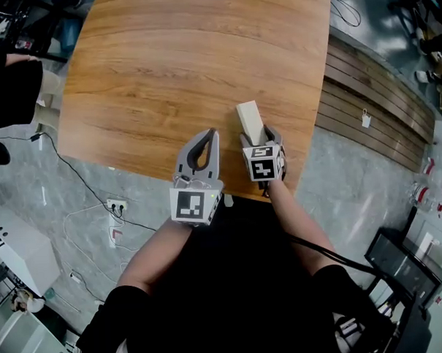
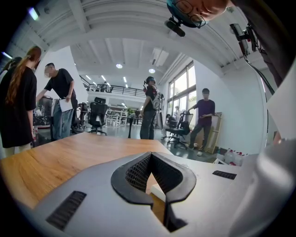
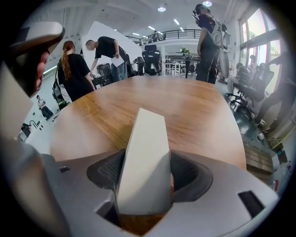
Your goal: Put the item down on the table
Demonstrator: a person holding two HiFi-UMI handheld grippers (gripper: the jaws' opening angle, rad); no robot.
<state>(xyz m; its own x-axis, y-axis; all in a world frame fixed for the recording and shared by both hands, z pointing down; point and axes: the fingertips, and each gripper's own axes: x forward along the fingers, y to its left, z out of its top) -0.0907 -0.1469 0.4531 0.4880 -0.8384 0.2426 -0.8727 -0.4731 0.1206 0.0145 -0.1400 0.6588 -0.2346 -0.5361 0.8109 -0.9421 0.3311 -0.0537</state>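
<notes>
A pale cream rectangular block [image 1: 249, 121] lies on the wooden table [image 1: 186, 56] near its front edge, its long side pointing away from me. My right gripper [image 1: 261, 137] stands open around the block's near end, and a thin gap shows beside the pads. The right gripper view shows the block [image 3: 144, 157] between the dark pads [image 3: 107, 169], resting on the wood [image 3: 194, 111]. My left gripper [image 1: 212, 133] sits just to the left of it, its tips together with nothing held. In the left gripper view its tips [image 2: 151, 154] meet over the tabletop [image 2: 60, 157].
The table's front edge runs just under both grippers. Cables and a power strip [image 1: 116, 207] lie on the grey floor at left. A slatted wooden panel [image 1: 371, 107] lies to the right. Several people [image 3: 76, 74] and office chairs [image 2: 98, 115] stand beyond the table's far side.
</notes>
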